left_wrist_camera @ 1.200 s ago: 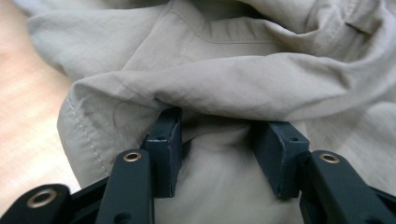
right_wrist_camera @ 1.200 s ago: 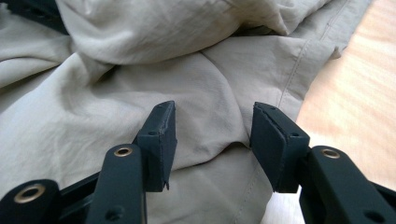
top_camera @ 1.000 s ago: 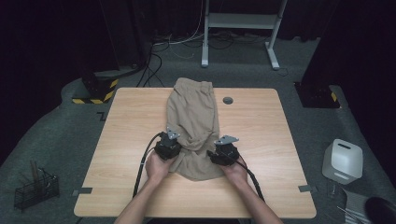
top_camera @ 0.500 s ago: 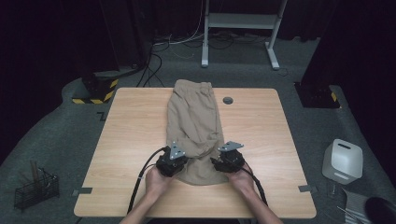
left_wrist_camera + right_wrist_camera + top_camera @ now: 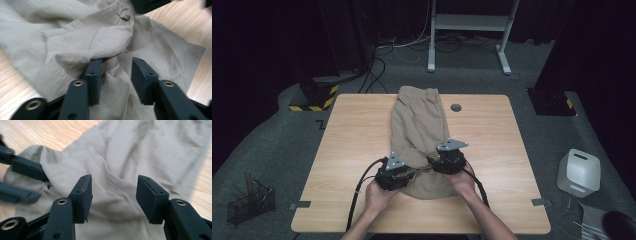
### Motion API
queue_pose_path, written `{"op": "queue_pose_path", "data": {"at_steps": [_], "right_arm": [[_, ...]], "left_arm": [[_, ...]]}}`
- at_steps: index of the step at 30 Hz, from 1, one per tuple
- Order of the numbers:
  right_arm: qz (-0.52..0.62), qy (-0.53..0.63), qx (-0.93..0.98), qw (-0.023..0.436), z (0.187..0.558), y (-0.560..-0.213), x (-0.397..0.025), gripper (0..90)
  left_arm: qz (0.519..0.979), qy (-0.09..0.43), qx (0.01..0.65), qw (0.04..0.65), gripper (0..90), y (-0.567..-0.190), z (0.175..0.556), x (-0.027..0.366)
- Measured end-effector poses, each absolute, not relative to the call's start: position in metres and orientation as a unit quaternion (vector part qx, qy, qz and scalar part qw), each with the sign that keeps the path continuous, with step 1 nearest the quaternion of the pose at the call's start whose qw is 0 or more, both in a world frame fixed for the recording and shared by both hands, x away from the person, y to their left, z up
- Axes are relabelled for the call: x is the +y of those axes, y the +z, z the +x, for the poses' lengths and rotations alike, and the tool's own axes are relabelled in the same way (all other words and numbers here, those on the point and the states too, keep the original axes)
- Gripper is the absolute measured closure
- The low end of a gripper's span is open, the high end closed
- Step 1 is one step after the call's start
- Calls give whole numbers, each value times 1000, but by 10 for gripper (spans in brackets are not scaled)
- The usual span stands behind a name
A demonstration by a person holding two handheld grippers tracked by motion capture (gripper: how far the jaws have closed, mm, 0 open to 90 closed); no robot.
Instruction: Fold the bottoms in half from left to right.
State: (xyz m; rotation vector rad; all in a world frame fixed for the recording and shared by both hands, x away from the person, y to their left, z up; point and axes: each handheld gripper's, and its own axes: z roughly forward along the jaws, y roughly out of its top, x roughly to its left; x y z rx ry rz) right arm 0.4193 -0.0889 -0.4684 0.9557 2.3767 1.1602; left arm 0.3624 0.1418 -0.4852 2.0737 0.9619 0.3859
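Note:
A khaki garment (image 5: 419, 125) lies lengthwise down the middle of the wooden table (image 5: 357, 130), bunched at its near end. My left gripper (image 5: 411, 172) is at that near end, on the left side. In the left gripper view the gripper (image 5: 116, 72) is open, with a raised fold of the cloth (image 5: 75, 37) between its jaws. My right gripper (image 5: 433, 162) is close by on the right and faces the left one. It (image 5: 113, 192) is open just above the flat cloth (image 5: 150, 150), with the left gripper's fingers (image 5: 27, 168) at the left edge of its view.
A round black grommet (image 5: 455, 107) sits in the table near the garment's far end. On the floor are a white box (image 5: 579, 172) at the right, a wire basket (image 5: 249, 202) at the left and a metal stand (image 5: 472, 22) behind the table.
Both grippers came nearer to me along the garment, then the right one moved back up a little. They now stand closer together, and the cloth's near end is more bunched.

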Motion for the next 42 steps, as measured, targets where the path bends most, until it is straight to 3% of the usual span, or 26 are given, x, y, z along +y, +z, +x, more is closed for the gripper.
{"op": "queue_pose_path", "data": {"at_steps": [6, 11, 13, 23, 30, 36, 39, 42], "right_arm": [[339, 387, 845, 147, 438, -479, -65, 573], [324, 367, 862, 133, 442, -487, -64, 832], [319, 368, 863, 133, 440, -486, -68, 890], [316, 385, 854, 151, 417, -485, -111, 890], [318, 402, 845, 153, 424, -476, -99, 692], [326, 397, 846, 146, 440, -474, -71, 603], [321, 388, 851, 148, 445, -476, -62, 628], [323, 373, 859, 137, 448, -482, -59, 742]], "left_arm": [[801, 144, 407, 416, 513, -478, 357, 166], [784, 155, 429, 421, 482, -475, 357, 183], [779, 154, 438, 421, 477, -476, 359, 188], [760, 147, 485, 408, 474, -490, 376, 199], [753, 155, 500, 399, 474, -491, 381, 206], [744, 152, 520, 390, 460, -497, 392, 210], [739, 152, 530, 388, 447, -500, 397, 213], [730, 146, 540, 393, 431, -503, 402, 216]]}}
